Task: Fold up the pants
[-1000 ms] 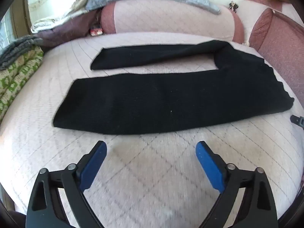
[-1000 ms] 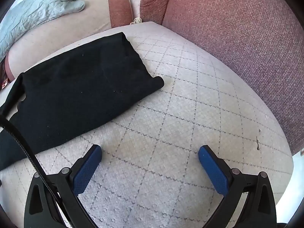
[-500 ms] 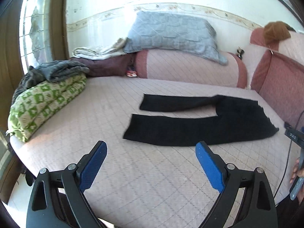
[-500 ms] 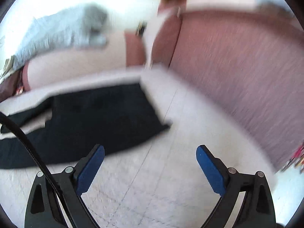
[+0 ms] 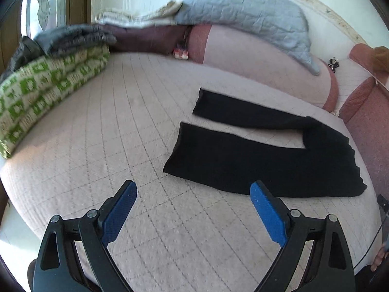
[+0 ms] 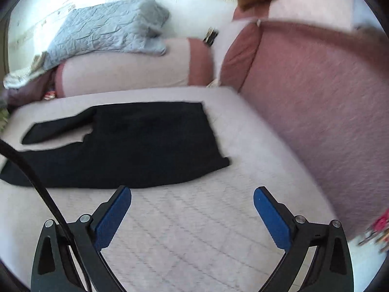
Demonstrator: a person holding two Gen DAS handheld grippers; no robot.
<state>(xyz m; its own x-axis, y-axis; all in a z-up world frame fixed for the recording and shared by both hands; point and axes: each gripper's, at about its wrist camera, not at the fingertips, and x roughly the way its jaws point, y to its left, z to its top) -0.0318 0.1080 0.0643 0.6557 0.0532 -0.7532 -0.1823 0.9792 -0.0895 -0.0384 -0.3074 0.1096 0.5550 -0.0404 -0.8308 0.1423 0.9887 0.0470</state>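
Black pants [image 5: 262,158] lie flat on the pink quilted bed, legs apart and pointing left, waist to the right. In the right wrist view the pants [image 6: 136,143] lie ahead and to the left, waist edge nearest the red backrest. My left gripper [image 5: 193,194] is open and empty, held above the bed just short of the near leg's hem. My right gripper [image 6: 192,200] is open and empty, above the bed just in front of the waist's near edge. Neither touches the pants.
A green-and-white folded quilt [image 5: 41,90] with grey clothes on top lies at the left edge. A grey-blue blanket [image 5: 245,17] lies on the pink bolster [image 5: 262,63] at the back. A red upholstered backrest [image 6: 316,112] borders the right. A black cable [image 6: 41,192] crosses the right wrist view.
Both grippers pulled back and up from the bed a second ago, then the left one moved closer and down toward the leg hems. The pants have not moved. Both grippers stayed open.
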